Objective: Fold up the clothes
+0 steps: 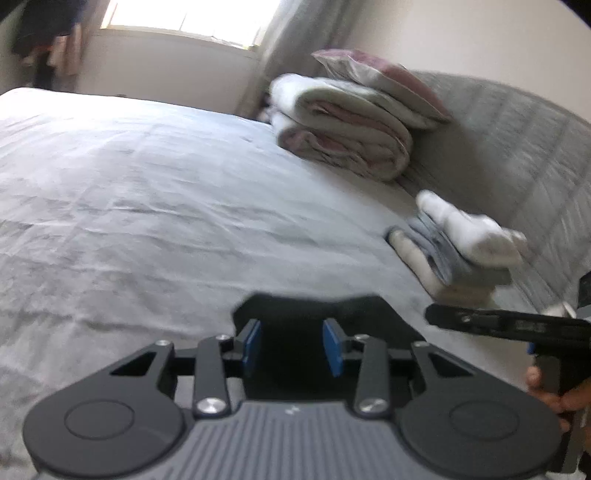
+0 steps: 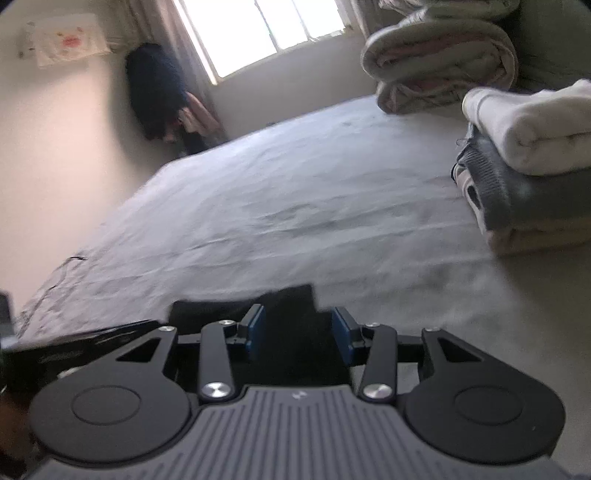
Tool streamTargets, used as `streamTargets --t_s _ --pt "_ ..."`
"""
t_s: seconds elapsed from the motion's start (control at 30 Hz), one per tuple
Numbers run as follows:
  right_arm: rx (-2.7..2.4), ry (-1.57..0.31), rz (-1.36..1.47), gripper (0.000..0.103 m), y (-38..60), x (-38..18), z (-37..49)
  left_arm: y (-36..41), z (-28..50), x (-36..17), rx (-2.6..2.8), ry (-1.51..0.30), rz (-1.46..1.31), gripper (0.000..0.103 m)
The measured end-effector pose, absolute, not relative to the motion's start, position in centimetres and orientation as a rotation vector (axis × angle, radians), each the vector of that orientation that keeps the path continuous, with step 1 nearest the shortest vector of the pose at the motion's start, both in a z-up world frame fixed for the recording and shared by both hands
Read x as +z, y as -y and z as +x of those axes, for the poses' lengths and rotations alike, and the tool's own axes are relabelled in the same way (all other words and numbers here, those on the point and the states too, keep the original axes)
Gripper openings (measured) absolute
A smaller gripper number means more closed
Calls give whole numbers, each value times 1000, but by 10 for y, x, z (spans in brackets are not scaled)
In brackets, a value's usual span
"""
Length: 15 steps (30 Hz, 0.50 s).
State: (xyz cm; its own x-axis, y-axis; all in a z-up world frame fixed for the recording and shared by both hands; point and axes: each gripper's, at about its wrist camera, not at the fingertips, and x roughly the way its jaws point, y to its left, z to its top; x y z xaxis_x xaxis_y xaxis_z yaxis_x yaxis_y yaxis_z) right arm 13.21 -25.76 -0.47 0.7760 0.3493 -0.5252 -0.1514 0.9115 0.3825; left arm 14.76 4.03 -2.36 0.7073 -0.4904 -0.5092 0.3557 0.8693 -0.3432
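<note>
While both views are pretty blurry, the thing being folded is a black piece of cloth (image 1: 332, 314) lying low on the pale grey bedsheet (image 1: 147, 192), right under the two tools. In the left wrist view the left gripper (image 1: 291, 349) has its blue-padded fingers (image 1: 252, 345) partly spread with the black fabric sitting between them; I honestly cannot tell if the pads are actually pressing on it. Same story in the right wrist view: the right gripper (image 2: 299, 334) has its blue-padded fingers (image 2: 341, 334) partly apart, black cloth (image 2: 291, 299) between and ahead of them, grip unclear.

The right tool also shows at the right edge of the left view, with a hand (image 1: 550, 391) wrapped on its handle.

Further out, a small stack of folded clothes (image 1: 461, 254) (white piece on top, grey and cream under it) sits on the bed near the grey quilted headboard (image 1: 517, 155). Beyond that is a rolled white-and-pink blanket (image 1: 340, 125) with a pillow (image 1: 380, 81) on top. A bright window (image 2: 266, 33) and dark clothes hanging in the corner (image 2: 155, 88) are at the far side.
</note>
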Motion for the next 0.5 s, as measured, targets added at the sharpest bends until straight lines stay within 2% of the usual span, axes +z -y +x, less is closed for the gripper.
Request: streamTargets --t_s 0.13,0.2,0.23,0.27,0.37,0.5 --pt "254 -672 418 45 261 -25 172 -39 158 -32 -439 -605 -253 30" --pt "265 -687 464 39 261 -35 181 -35 161 -35 -432 -603 -248 30" --pt "279 -698 480 15 261 -39 184 -34 163 -37 -429 -604 -247 30" --pt "293 -709 495 4 260 -43 186 -32 164 -39 -425 -605 -245 30" --pt "272 -600 399 3 254 -35 169 -29 168 -44 -399 -596 -236 30" --pt "142 -656 301 0 256 -50 175 -24 173 -47 -331 -605 -220 35"
